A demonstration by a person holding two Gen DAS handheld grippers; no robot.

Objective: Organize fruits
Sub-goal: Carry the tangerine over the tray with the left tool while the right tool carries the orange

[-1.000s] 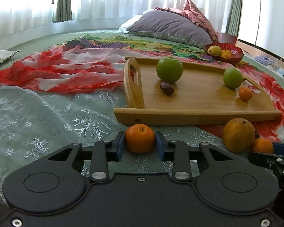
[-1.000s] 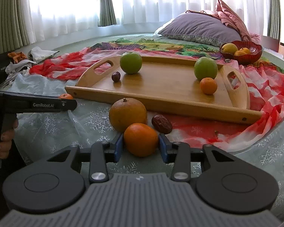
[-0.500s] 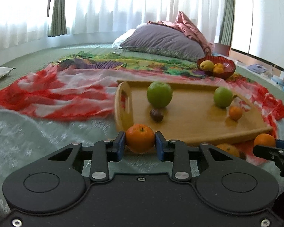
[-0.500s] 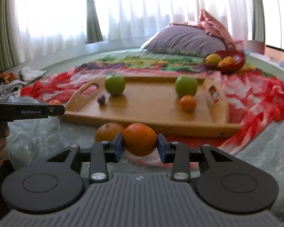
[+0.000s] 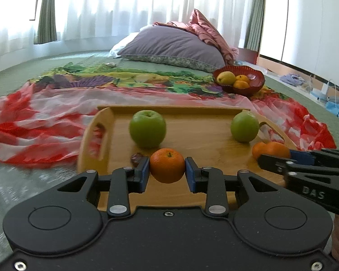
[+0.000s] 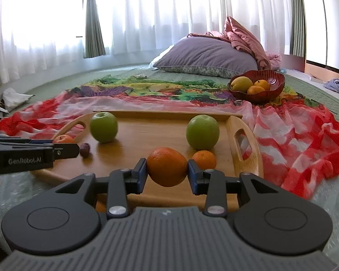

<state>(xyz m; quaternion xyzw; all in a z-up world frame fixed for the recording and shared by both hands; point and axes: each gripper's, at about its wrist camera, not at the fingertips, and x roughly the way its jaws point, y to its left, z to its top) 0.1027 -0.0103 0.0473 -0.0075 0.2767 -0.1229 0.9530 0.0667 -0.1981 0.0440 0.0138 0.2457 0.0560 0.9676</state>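
On the far left of the bed, w/ the red-and-white cloth (image 5: 34, 122) spread under it, sits the wooden tray (image 5: 203, 140), left handle end toward my left claw (image 5: 167, 169). Left claw is closed tight on a small mandarin (image 5: 167, 164), pads pressing both sides, fruit held just over the tray's near edge. Just behind its left pad I see a dark date (image 5: 136, 159) on the tray, and beyond that a green apple (image 5: 147, 128). Further right on the tray is a second green apple (image 5: 244, 127). Right of that, my right claw (image 6: 167, 169) comes in from the side; in its own cam it's clamped on a larger orange (image 6: 167, 166), also over the tray's near part. Next to that, to the right, a small tangerine (image 6: 204, 159) lies on the tray, touching or nearly touching the second apple in front; can't tell which. Past the tray, back right, a red bowl (image 6: 273, 83) holds a yellow fruit and two small oranges. Behind it, a purple pillow (image 6: 205, 56) w/ pink bedding on top, curtains beyond.
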